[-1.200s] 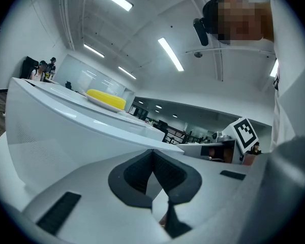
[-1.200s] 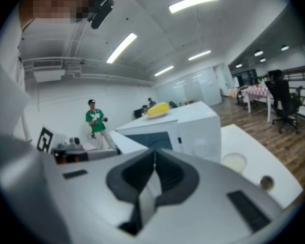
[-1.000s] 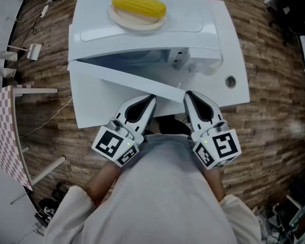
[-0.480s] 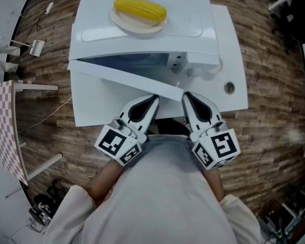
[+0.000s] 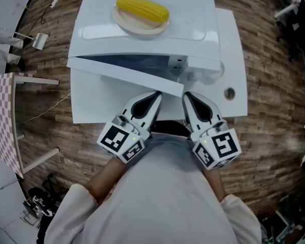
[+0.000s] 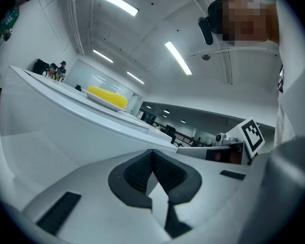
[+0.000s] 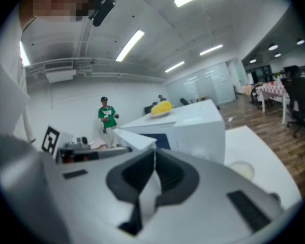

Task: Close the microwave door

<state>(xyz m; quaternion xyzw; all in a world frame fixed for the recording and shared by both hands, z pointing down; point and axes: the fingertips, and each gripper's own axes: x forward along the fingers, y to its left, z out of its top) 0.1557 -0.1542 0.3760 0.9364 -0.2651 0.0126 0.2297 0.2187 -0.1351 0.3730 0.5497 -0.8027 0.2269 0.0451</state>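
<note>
— Two claws on the list; how did each stand?

— Item one, left claw [image 5: 153,98]: jaws pressed together, nothing between them. Item two, right claw [image 5: 189,98]: likewise closed to a slit and empty. The pair lay side by side, close in front of the person's body, tips pointing away from it.

— And the microwave?

— Item three, microwave [image 5: 142,44]: white, set on a white bench [image 5: 91,111] over a wooden floor [image 5: 274,136]. Item four, door [image 5: 117,75]: ajar, hinged at the person's left, its free edge swung out toward the person, with a dark wedge of the inside showing behind it.

— Where were the claws against it?

— Both tips sat at the door's free end: the left claw at the outer face, the right claw just beside the corner. Whether either touched the door could not be told.

— Anything on top?

— Item five, plate [image 5: 137,30]: pale, resting on the microwave's roof. Item six, corn cob [image 5: 142,10]: one, yellow, lying on that plate.
</note>
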